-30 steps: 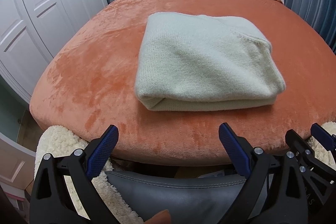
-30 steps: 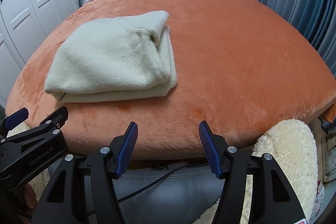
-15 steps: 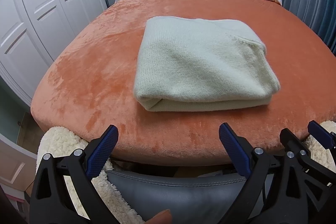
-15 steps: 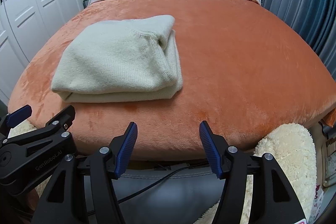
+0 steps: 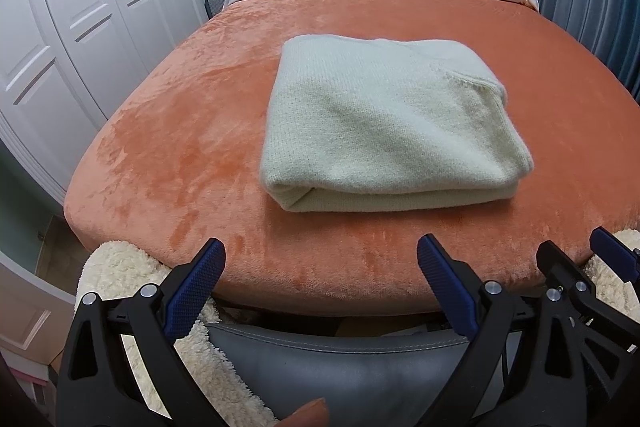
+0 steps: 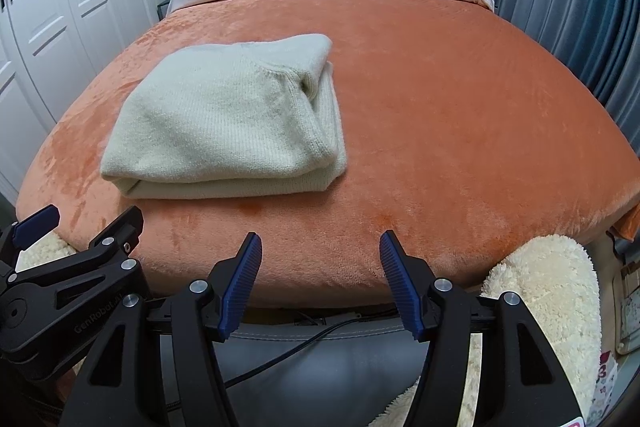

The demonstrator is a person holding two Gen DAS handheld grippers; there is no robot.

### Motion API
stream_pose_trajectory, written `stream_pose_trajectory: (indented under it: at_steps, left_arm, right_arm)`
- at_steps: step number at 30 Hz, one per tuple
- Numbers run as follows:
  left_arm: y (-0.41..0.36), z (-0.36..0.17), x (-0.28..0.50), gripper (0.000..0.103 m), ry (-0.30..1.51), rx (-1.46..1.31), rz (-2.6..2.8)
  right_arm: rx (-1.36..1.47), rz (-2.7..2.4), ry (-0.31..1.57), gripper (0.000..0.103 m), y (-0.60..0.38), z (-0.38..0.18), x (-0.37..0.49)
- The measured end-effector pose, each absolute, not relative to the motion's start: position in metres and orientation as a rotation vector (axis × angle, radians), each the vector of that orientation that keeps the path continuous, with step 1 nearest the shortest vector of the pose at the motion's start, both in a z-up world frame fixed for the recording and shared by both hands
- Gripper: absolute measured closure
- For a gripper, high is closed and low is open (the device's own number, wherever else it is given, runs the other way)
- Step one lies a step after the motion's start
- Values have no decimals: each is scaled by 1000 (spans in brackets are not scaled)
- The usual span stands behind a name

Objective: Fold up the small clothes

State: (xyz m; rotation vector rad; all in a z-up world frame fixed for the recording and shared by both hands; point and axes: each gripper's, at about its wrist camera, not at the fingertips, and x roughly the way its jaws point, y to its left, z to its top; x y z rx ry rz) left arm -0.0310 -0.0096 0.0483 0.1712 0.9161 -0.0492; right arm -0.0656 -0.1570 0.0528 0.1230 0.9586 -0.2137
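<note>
Both grippers hang off the near edge of the bed, fingers spread wide and holding nothing: the left gripper (image 5: pixel 320 287) and the right gripper (image 6: pixel 320 279). Ahead, a folded pale sweater (image 5: pixel 384 123) lies flat on the orange blanket (image 5: pixel 180 147), apart from both.

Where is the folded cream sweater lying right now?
The folded cream sweater lies on the orange blanket near the bed's foot edge: centre-right in the left wrist view, left of centre in the right wrist view, untouched by either gripper.
</note>
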Motion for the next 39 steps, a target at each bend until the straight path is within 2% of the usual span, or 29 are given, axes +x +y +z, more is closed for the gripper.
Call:
stream_pose_trajectory:
  at_steps: [39]
  left_arm:
    - [-10,42,-31,9,939,174,-41]
  right_arm:
    - [151,-224,974,43,-154,50,-66]
